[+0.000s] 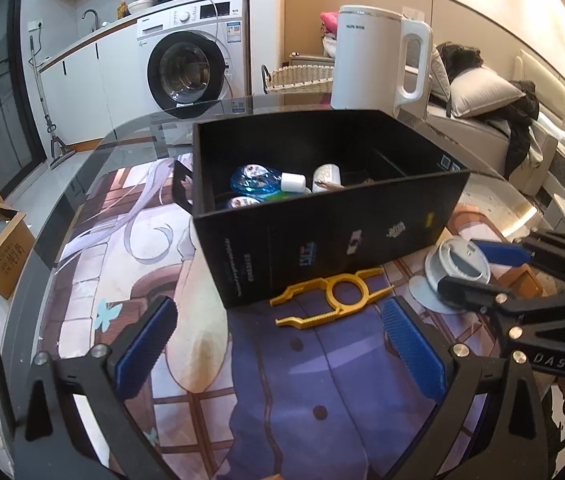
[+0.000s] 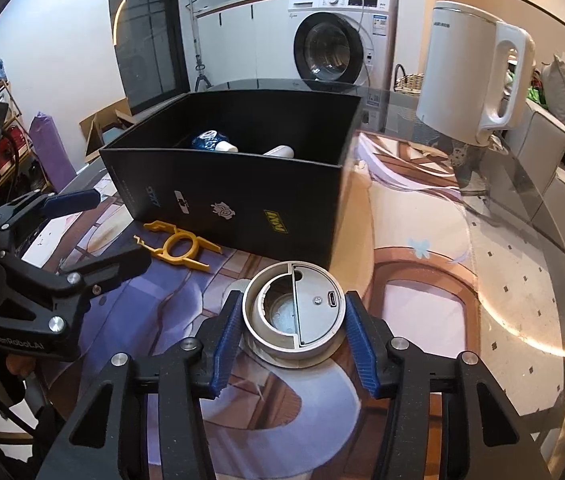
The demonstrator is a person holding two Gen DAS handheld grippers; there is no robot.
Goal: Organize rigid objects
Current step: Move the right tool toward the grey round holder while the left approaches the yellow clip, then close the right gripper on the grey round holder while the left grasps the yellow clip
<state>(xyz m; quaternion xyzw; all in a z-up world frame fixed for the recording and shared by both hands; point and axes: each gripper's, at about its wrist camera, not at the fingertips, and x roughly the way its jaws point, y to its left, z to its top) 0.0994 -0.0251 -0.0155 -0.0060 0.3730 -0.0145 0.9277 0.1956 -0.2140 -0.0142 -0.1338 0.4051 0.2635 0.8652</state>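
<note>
A: How is the right claw (image 2: pixel 292 330) set?

B: Its jaws are spread around the round grey device (image 2: pixel 293 314), one blue pad on each flank. Whether the pads are pressed against the rim or only stand just beside it cannot be told; contact looks near at best. The device is seen resting on the worktop (image 2: pixel 522 280), just in front of the black box (image 2: pixel 238 184).

A: And the left claw (image 1: pixel 278 344)?

B: It is held wide, with nothing between the pads. The yellow plastic tool (image 1: pixel 336 300) lies ahead of it, flat on the printed mat (image 1: pixel 322 380) and close against the box's near wall. A pick of that tool is probably being lined up.

A: Why is the box placed there?

B: It is judged to be the collecting place: a blue bottle (image 1: pixel 256 178) and a white bottle (image 1: pixel 327 177) are already laid inside, so both loose items are kept close to it for short moves.

A: What is hidden?

B: Most of the box floor is cut off by its near wall; a third item beneath the blue bottle is only partly shown and cannot be named. The white kettle (image 2: pixel 470 76) behind the box is seen, its base unclear.
</note>
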